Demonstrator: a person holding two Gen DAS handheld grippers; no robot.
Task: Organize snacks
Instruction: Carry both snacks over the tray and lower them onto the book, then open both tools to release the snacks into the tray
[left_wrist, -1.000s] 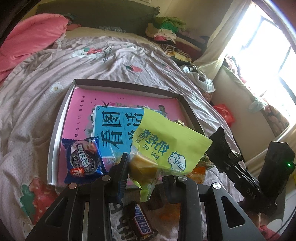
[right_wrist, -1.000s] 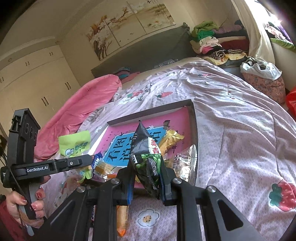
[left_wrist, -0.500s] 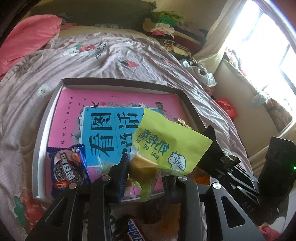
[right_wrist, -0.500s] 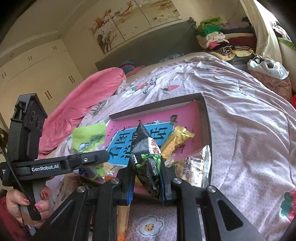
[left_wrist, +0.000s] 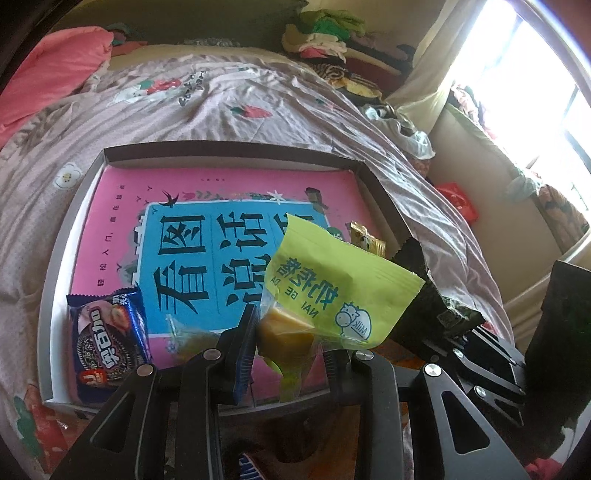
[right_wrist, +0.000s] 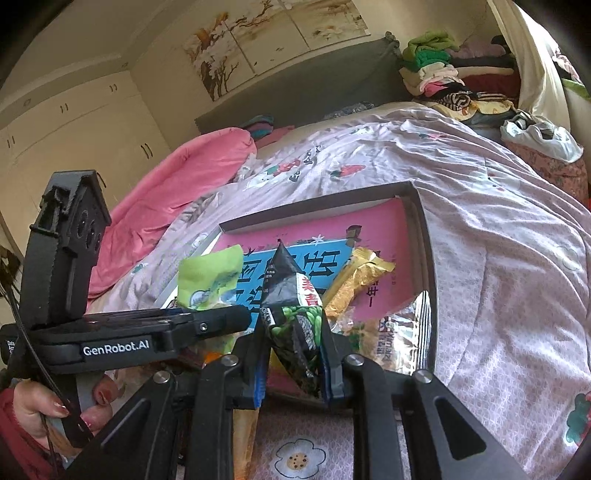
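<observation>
**Both packets carried over the box, ready to be set down**

The left hand-held gripper (left_wrist: 288, 345) is clenched on a lime-green milk snack packet (left_wrist: 332, 284), and the right hand-held gripper (right_wrist: 295, 354) grasps a black-green pea snack bag (right_wrist: 295, 314). Both hang over the near edge of the shallow box (left_wrist: 229, 151) on the bed. I judge the placing step is in hand; next each should lower into a free spot beside the Oreo pack (left_wrist: 107, 339) and release.

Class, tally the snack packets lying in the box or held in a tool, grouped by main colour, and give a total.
Green: 1 (green packet, left tool)
Black: 1 (black packet, right tool)
Blue: 1 (cookie packet)
Gold: 1 (gold packet)
Silver: 1 (silver packet)
Total: 5
</observation>
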